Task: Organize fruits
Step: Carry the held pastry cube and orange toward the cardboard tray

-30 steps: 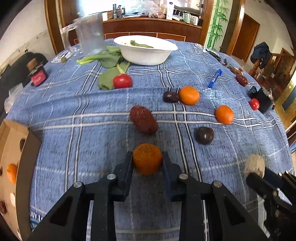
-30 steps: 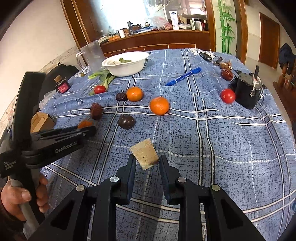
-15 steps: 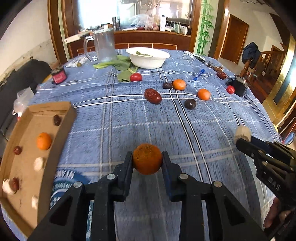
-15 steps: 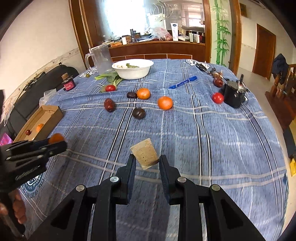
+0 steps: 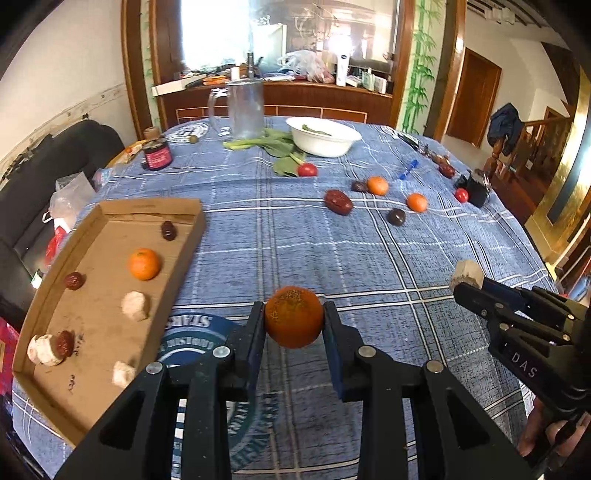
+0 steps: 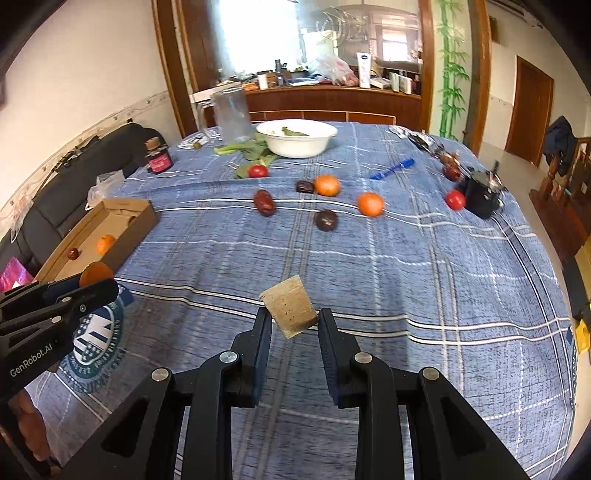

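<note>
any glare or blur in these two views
Left wrist view: window behind the jug is blown out, table edges bend from fisheye, orange is sharp. Right wrist view: same bright window, slight motion blur on the far fruit, pale chunk crisp.

Lit by daylight through a blown-out window at the back. Soft, faint shadows across the bench. Strong fisheye bending with dark vignetted corners. Slight motion blur in the right wrist view; sharper in the left.
</note>
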### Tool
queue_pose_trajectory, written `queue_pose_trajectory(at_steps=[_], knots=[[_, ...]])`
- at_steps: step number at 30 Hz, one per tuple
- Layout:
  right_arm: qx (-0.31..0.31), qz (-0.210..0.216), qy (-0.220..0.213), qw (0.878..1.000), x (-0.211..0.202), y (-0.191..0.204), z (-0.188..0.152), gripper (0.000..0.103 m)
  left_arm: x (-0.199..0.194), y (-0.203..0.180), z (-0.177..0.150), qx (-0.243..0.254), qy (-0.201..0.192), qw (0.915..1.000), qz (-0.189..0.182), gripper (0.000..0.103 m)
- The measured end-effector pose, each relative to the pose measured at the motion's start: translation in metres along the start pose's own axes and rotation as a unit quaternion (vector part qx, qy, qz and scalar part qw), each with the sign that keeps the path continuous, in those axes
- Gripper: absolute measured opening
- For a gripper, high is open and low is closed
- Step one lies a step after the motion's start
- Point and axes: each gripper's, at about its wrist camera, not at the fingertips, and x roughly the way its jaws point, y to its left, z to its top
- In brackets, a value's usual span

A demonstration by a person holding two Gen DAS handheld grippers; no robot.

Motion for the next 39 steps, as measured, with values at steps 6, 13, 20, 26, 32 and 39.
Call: queue_pose_trajectory(at_steps=[6, 13, 20, 26, 32, 39], knots=[[-0.023, 0.015, -0.007, 1.0, -0.001, 0.032, 0.01, 0.028, -0.014, 0.029, 0.0, -0.021, -0.013, 0.9996, 0.011, 0.029], [-0.061, 0.042, -0.01, 0.997, 0.004, 0.077, 0.023, 0.028, -0.027, 0.071, -0.003, -0.059, -0.024, 0.9974, 0.035, 0.029], [-0.101, 0.084, -0.011, 0.991, 0.011, 0.128, 0.034, 0.028, -0.039, 0.118, -0.013, -0.102, -0.027, 0.9918, 0.072, 0.029], [-0.136, 0.123, -0.005, 0.983, 0.023, 0.172, 0.04, 0.029, -0.048, 0.158, -0.029, -0.139, -0.021, 0.984, 0.109, 0.029], [-0.168, 0.164, 0.006, 0.972, 0.038, 0.215, 0.042, 0.029, -0.055, 0.191, -0.05, -0.171, -0.007, 0.975, 0.142, 0.029], [-0.207, 0.183, 0.029, 0.96, 0.067, 0.26, 0.037, 0.029, -0.05, 0.216, -0.073, -0.202, 0.02, 0.9675, 0.151, 0.029]])
